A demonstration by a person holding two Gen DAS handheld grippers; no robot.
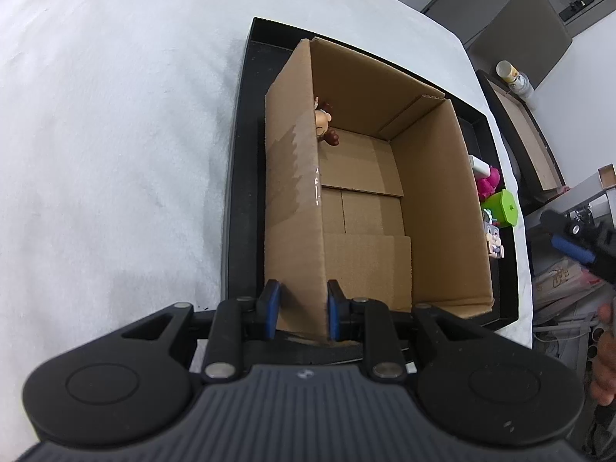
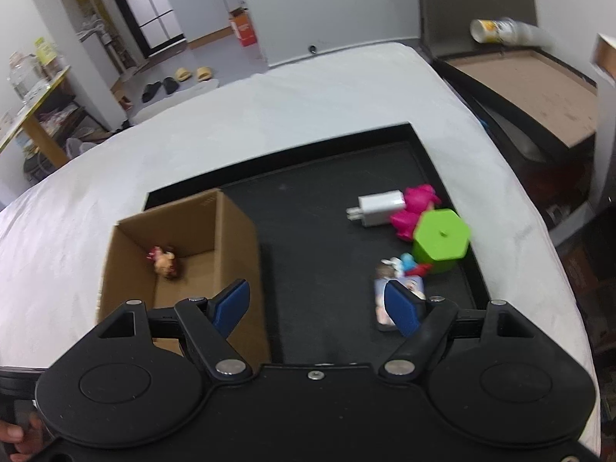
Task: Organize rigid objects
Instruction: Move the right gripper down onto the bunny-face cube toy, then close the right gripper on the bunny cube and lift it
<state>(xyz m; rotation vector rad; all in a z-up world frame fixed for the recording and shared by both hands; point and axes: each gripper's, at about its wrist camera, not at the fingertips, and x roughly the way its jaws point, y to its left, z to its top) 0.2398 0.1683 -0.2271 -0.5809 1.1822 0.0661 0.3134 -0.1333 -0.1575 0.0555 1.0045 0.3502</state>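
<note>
The cardboard box (image 1: 385, 177) is held by its near wall in the closed left gripper (image 1: 302, 310), while the open, empty right gripper (image 2: 317, 302) is placed nearer to the toys, the green hexagonal block (image 2: 442, 239) lying ahead and to its right on the black tray (image 2: 308, 200)

You see a corrugated cardboard box (image 1: 435, 200), matt brown, with a strip of glossy clear tape (image 1: 304, 169) catching light on one wall. It sits in a black tray (image 2: 327, 200) with a dull, faintly scuffed floor. The bench (image 1: 115, 115) wears a soft, napped white cloth. Your left hand-held gripper (image 1: 302, 310) is matt black plastic with blue rubbery pads (image 1: 271, 308) and bright metal pins. The green hexagonal box (image 2: 442, 238) looks like smooth plastic, and the white charger (image 2: 379, 208) is smooth and slightly shiny.
</note>
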